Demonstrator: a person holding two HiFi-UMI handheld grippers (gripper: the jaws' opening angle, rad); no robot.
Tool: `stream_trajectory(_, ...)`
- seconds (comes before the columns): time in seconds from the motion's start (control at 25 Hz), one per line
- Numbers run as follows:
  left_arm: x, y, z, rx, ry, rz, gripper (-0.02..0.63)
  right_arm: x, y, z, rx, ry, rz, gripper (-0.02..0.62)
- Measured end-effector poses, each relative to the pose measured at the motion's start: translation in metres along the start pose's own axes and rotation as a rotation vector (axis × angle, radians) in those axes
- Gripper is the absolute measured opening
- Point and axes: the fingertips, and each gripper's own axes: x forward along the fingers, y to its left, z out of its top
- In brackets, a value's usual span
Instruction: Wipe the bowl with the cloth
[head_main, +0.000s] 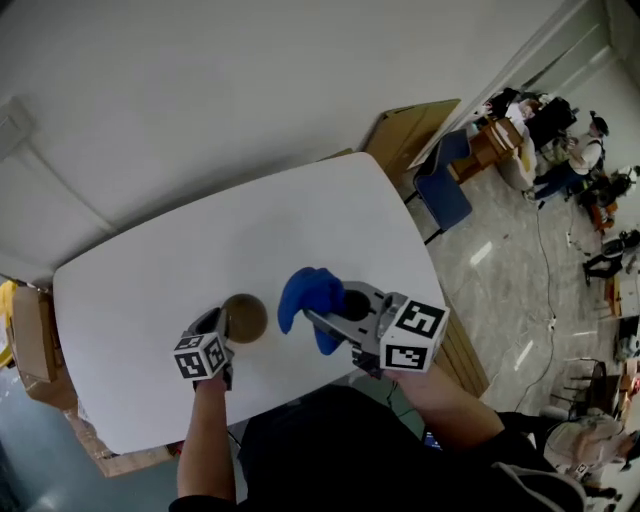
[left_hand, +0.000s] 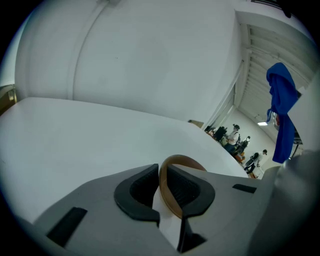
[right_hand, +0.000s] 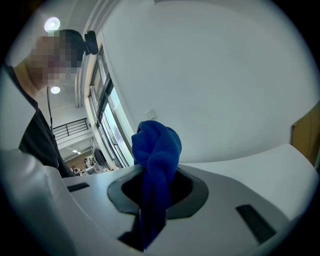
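Closest to the head camera are the person's dark top and two forearms, filling the bottom of the frame and reaching up to the two grippers over the white table (head_main: 140, 290).

At lower centre-left, the left gripper (head_main: 224, 322) is clamped on the brown bowl (head_main: 246, 318). Its own view shows the thin rim standing between the two dark pads, which are drawn in on either side of it. The bowl sits over the near part of the table, just left of the cloth. Whether its base touches the table cannot be told.

Just right of the bowl, the right gripper (head_main: 318, 320) is closed on the blue cloth (head_main: 308, 290). In its own view the fabric is pinched between the pads, bunched into a lump above them with a tail hanging below. Cloth and bowl are near each other but apart.

Cardboard boxes (head_main: 35, 335) stand at the left edge of the head view, and a blue chair (head_main: 441, 190) stands beyond the table's far right corner, with people further off at upper right.
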Motion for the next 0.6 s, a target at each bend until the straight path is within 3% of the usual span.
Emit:
stream_trajectory(0.12,-0.004,-0.010,0.007,0.025,-0.010,-0.017,0.168,-0.021,0.003,0.013,-0.012,-0.025,-0.020,0.061)
stream_trajectory(0.2,-0.006,-0.015,0.010,0.052,-0.017,-0.028,0.209,-0.035,0.003,0.019,-0.016,-0.041,-0.040,0.061)
stream_trajectory(0.44,-0.027,-0.028,0.027,0.081,-0.082,0.038,0.232,-0.061,0.009,0.025,0.008,-0.082,-0.045,0.061)
stream_trajectory(0.6,-0.050,-0.051,0.047,0.147,-0.144,0.025,0.232,-0.051,0.013,0.026,0.010,-0.102,-0.035,0.061)
